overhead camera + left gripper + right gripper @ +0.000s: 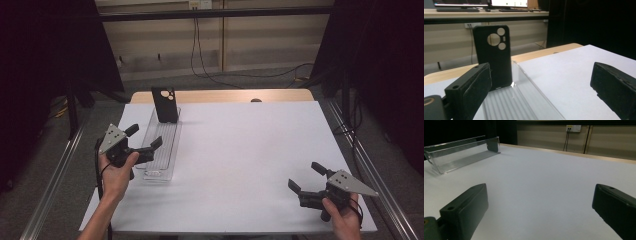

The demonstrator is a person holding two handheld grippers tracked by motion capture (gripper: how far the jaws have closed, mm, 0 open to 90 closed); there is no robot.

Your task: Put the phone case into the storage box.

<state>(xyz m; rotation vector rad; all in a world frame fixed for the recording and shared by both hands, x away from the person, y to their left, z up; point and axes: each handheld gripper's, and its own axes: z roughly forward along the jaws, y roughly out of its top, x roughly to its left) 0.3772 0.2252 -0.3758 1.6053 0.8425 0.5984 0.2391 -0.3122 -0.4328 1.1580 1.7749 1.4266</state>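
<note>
A black phone case point(165, 105) stands upright at the far end of a clear tray point(161, 145); the left hand-held gripper point(144, 138) (jaws apart) hovers at the tray's near end, while the right hand-held gripper point(306, 177) is well apart on the white surface point(240, 150).

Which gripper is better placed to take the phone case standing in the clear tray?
Left. The left gripper hovers open over the clear tray, facing the upright phone case. The right gripper sits open at the table's far right corner.

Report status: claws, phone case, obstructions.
Left claw open, at the clear tray, empty. Right claw open, empty, far side of table. Black phone case upright at tray's far end, untouched. Nothing in the way.
</note>
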